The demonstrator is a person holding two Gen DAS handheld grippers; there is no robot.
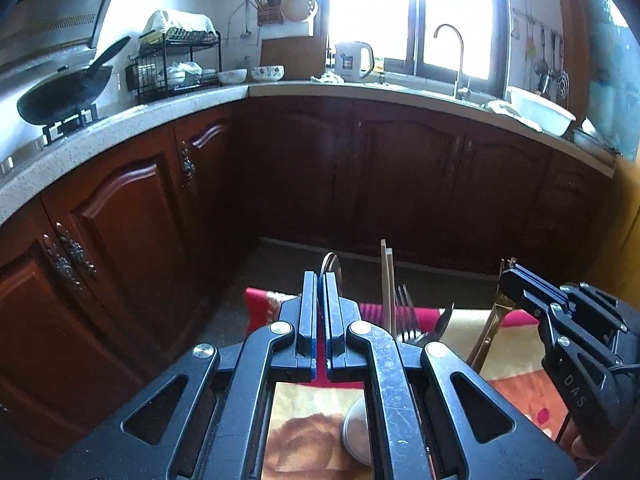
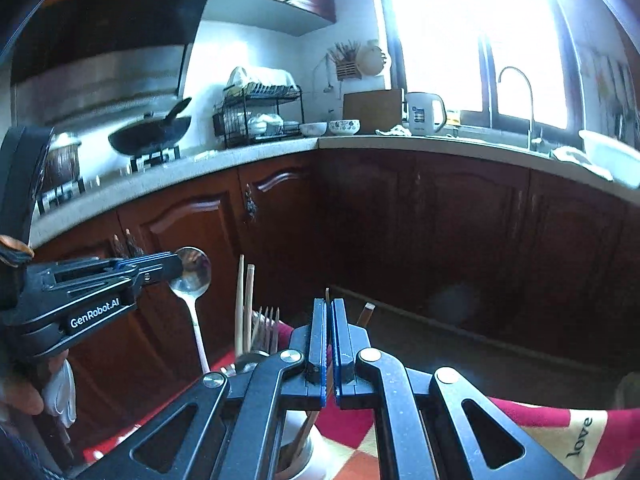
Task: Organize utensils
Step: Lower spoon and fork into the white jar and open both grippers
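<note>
We hold a steel spoon [image 2: 191,276] by its bowl in the left gripper [image 2: 176,268], the fingers clamped shut on it and the handle hanging down toward the table. Seen from the left wrist, the spoon's bowl [image 1: 331,267] rises edge-on just past the closed blue pads [image 1: 308,312]. Our right gripper [image 2: 328,312] is likewise closed, pinching a thin gold-coloured utensil [image 1: 494,320] whose tip [image 2: 327,293] shows between the pads; what kind of utensil it is we cannot tell. From the left wrist, that right gripper [image 1: 510,276] sits at the frame's right edge, well apart from the left one.

Between the two grippers stand a pair of wooden chopsticks [image 2: 244,304] and a cluster of forks [image 2: 267,326], upright in a white holder [image 2: 308,452] whose rim shows beneath the right gripper. A further wooden stick [image 2: 369,312] pokes up just to the right of the right gripper's fingers. The holder rests on a red, orange and cream patterned cloth [image 2: 560,436].

Beyond, dark wooden cabinets [image 1: 132,208] run under a pale countertop [image 1: 120,128] that carries a black wok [image 1: 64,92], a dish rack [image 1: 176,64], two bowls [image 1: 256,74], a white kettle [image 1: 354,60] and a tap [image 1: 452,52] before a bright window [image 1: 408,8].
</note>
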